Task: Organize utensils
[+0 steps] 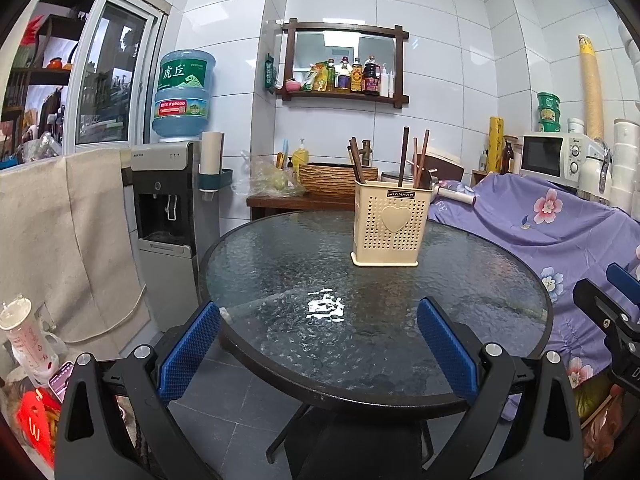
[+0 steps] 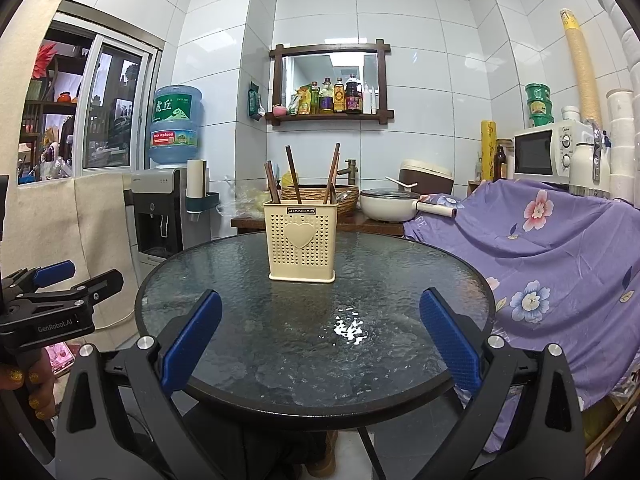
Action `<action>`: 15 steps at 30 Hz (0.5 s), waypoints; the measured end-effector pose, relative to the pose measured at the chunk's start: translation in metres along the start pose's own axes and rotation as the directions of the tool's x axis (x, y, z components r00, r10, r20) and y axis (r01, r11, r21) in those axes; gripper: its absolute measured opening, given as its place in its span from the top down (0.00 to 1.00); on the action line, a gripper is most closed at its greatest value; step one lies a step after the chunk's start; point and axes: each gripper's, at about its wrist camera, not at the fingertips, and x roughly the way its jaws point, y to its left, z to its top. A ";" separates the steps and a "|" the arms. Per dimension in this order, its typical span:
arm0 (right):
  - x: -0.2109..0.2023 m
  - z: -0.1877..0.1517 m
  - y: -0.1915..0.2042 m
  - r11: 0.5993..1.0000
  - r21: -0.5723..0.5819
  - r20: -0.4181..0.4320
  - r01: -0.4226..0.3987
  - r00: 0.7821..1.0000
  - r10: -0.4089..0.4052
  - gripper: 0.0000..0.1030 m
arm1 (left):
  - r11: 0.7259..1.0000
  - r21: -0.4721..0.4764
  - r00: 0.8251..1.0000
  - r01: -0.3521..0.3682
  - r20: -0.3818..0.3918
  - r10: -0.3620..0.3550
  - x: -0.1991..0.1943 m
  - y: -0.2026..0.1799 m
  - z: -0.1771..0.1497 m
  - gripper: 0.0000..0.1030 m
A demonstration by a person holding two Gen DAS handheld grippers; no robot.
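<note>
Desk [image 2: 400, 280]: a round dark glass top. Apart from the holder, its glass shows only a ceiling-light glare; no loose utensil is visible on it in either view.
Holder [image 2: 301, 240]: a cream perforated caddy with a heart on its front, upright on the far half of the desk, well clear of both grippers.
Chopsticks [image 2: 293, 174]: several dark sticks stand in the holder, leaning apart toward different corners. The utensils already sit where an organized set would.
Stage: this fits sticks all gathered in, or a set about to be taken out and sorted. The pictures do not settle which, so I name no move.
Doing it well: my judgement is that any grasp on a stick should take it high on the shaft and travel along its lean, since the light holder could tip.
Left gripper [image 1: 320, 348]: held low at the near desk edge, pointing at the holder, jaws wide apart and holding nothing.
Right gripper [image 2: 320, 340]: the same pose beside it, level, jaws spread and holding nothing.
</note>
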 end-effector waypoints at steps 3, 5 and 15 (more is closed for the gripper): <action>0.000 0.000 0.000 1.000 -0.001 0.000 0.000 1.000 0.000 0.06 | 1.000 0.007 1.000 0.000 -0.004 0.000 0.000 -0.001 0.001 0.06; 0.000 0.000 -0.001 1.000 0.000 0.000 0.000 1.000 0.000 0.06 | 1.000 0.003 1.000 0.008 -0.008 -0.008 0.000 -0.001 0.001 0.06; 0.001 0.000 -0.001 1.000 0.002 -0.001 -0.002 1.000 0.002 0.06 | 1.000 0.005 1.000 0.008 -0.010 -0.008 0.001 -0.001 0.003 0.06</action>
